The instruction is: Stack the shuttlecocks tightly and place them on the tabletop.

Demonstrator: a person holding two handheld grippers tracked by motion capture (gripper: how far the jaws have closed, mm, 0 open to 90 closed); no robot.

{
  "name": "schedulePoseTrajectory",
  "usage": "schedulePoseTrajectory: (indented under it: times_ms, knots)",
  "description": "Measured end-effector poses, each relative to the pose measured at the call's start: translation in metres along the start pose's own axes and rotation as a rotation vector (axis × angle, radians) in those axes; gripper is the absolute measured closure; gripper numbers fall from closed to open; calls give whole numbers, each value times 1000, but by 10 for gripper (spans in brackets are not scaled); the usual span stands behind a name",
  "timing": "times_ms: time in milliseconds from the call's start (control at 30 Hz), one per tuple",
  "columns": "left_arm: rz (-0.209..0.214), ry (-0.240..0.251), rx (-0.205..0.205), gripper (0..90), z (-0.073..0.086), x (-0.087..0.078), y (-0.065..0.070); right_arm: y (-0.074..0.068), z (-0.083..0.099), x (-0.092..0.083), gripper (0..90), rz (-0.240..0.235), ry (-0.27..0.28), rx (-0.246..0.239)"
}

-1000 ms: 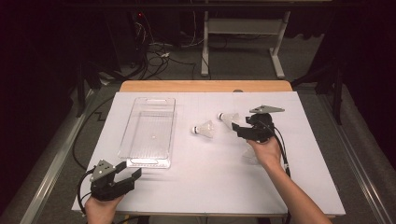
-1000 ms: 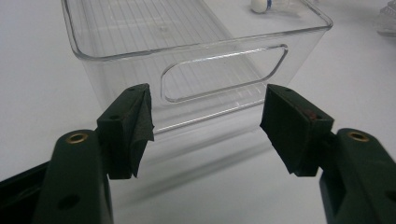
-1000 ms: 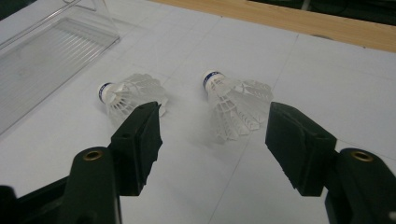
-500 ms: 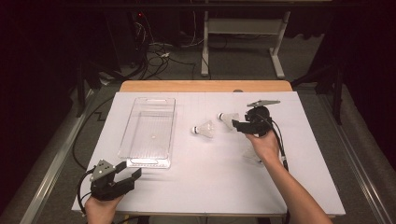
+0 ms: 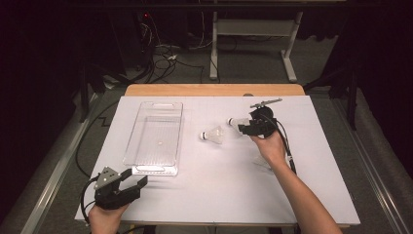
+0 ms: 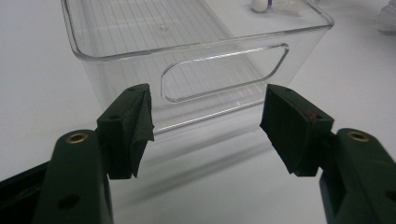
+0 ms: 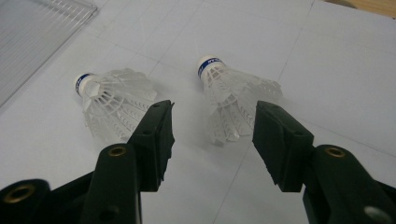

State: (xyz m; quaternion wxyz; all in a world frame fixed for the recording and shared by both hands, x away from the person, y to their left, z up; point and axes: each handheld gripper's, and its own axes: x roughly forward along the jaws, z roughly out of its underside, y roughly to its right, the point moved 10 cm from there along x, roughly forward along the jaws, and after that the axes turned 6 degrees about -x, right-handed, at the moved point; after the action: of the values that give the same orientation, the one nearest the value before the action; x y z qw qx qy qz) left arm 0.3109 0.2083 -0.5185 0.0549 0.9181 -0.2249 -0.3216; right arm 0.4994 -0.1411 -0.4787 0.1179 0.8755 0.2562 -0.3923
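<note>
Two white plastic shuttlecocks with blue-banded corks lie on the white table top. The left shuttlecock (image 5: 214, 135) (image 7: 109, 100) is near the middle. The right shuttlecock (image 5: 234, 121) (image 7: 233, 100) lies farther back, with its skirt end between the jaws of my right gripper (image 5: 245, 127) (image 7: 212, 116). Those jaws have just been closing, and a gap still shows between each pad and the skirt. My left gripper (image 5: 131, 185) (image 6: 208, 112) rests open near the front left, facing the near end wall of the clear plastic tray (image 5: 153, 139) (image 6: 187, 51).
The tray is empty and has a handle slot (image 6: 224, 72) in its near wall. A pale, shuttlecock-like thing (image 5: 261, 162) lies beside my right wrist. A wooden strip (image 5: 214, 90) edges the table's far side, with cables and stand legs on the floor beyond.
The right gripper has moved a little toward the far side, up to the farther shuttlecock, and its jaws have narrowed around the skirt. The left gripper has not moved.
</note>
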Motion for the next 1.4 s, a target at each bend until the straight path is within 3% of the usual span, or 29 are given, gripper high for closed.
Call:
schedulePoseTrajectory:
  times_ms: [500,1400]
  knots:
    - [2,-4,8,346,0,0,0,-2,-3,18,533,-6,-59,51]
    - [4,-2,11,347,0,0,1,-1,4,41,690,9,-129,77]
